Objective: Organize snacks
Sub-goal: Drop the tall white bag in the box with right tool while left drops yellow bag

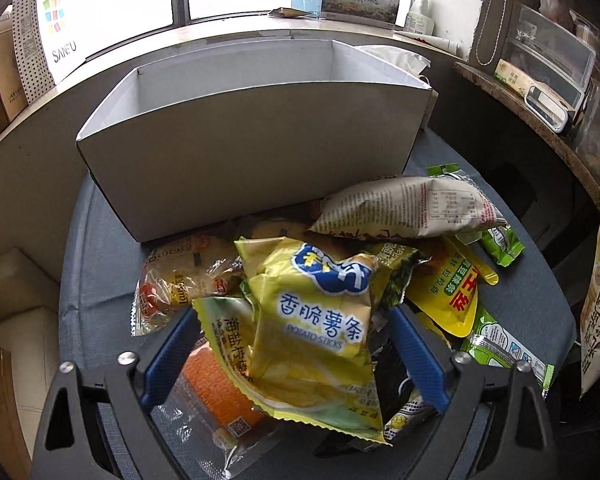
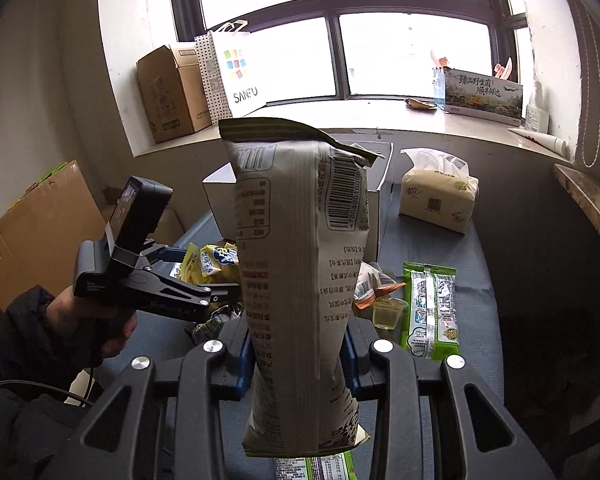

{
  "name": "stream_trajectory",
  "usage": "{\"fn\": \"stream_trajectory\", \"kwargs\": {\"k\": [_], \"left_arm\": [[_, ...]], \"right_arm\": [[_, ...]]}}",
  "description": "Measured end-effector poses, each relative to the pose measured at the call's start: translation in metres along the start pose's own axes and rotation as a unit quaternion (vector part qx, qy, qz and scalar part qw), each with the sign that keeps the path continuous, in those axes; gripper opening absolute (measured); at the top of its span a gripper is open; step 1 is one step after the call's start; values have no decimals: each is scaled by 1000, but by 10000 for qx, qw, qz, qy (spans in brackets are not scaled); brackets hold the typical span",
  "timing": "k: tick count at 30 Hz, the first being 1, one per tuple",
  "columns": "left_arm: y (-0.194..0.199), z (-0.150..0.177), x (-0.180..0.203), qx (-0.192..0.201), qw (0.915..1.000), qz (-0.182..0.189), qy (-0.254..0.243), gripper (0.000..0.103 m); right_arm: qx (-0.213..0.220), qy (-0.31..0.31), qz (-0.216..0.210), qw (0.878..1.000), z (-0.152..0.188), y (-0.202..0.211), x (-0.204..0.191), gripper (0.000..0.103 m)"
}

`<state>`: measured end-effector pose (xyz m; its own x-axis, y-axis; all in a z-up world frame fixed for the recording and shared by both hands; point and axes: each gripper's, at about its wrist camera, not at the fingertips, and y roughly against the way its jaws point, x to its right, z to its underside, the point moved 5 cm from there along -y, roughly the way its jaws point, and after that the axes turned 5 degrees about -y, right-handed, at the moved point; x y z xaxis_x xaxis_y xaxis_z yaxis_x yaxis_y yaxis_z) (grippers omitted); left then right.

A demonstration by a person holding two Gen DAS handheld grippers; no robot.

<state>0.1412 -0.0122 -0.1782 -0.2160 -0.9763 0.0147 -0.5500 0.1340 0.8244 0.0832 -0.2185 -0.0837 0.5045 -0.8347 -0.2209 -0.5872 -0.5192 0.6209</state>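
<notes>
Left wrist view, white box (image 1: 204, 168) looks empty on blue table (image 1: 528, 304) by window, my left claw (image 1: 296, 360) open around yellow chip bag (image 1: 316, 320), my right claw (image 2: 300, 364) squeezing tall snack bag (image 2: 296, 264).

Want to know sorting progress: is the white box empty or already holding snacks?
Empty as far as visible: the white box shows only bare inner walls; its floor is hidden from view.
</notes>
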Motion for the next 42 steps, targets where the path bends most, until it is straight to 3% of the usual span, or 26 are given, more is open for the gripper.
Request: {"fn": "stream_trajectory", "kwargs": {"k": [1,4,10,14,17,21,25,28,33,36,37,38,39,40,41,42], "left_arm": [[-2,2,0,-18,9999,116,66,58],[7,5,-4,215,9995,99,223,56],[68,-7,-16,1198,9914,18,531,56],[102,-34,-32,1781,9806,204,790,56],[109,-62,-46,1924,9779,113,810,56],[99,-102,-67,1921,9755,210,1052,56],[73,-136,-80,1750,9792,-65,1024,56],[48,-156,-90,1563,9822,-120,1032,56],[3,-178,-112,1161,9854,-246,1217,56],[-12,-188,-116,1061,9873,-392,1114,57],[-17,-190,-117,1009,9877,-437,1110,58],[-21,-191,-119,938,9880,-426,1154,67],[-26,-192,-119,833,9887,-320,1206,77],[-29,-192,-119,753,9893,-213,1229,97],[-29,-193,-119,780,9891,-212,1229,103],[-26,-193,-118,823,9889,-260,1207,103]], "right_arm": [[-24,-18,25,10000,1,-1,1,38],[-99,-68,27,9999,3,-7,6,38],[-120,-125,-34,9998,0,-22,8,38],[-110,-219,-103,9996,-26,-43,8,38],[-42,-243,-233,9994,-61,-60,5,38],[105,-206,-169,9996,-114,-85,2,38],[319,-90,-153,9993,-160,-111,5,38],[52,-278,-67,9996,-185,-142,17,38],[-315,-427,457,9975,-208,-196,37,38],[-524,-670,468,9953,-215,-218,46,38],[-578,-724,493,9945,-217,-222,49,38],[-630,-732,529,9939,-219,-227,51,39],[-657,-725,579,9935,-221,-231,52,41],[-706,-732,642,9927,-221,-233,53,59],[-742,-757,657,9922,-222,-235,54,88],[-722,-802,609,9923,-223,-235,55,101]]}}
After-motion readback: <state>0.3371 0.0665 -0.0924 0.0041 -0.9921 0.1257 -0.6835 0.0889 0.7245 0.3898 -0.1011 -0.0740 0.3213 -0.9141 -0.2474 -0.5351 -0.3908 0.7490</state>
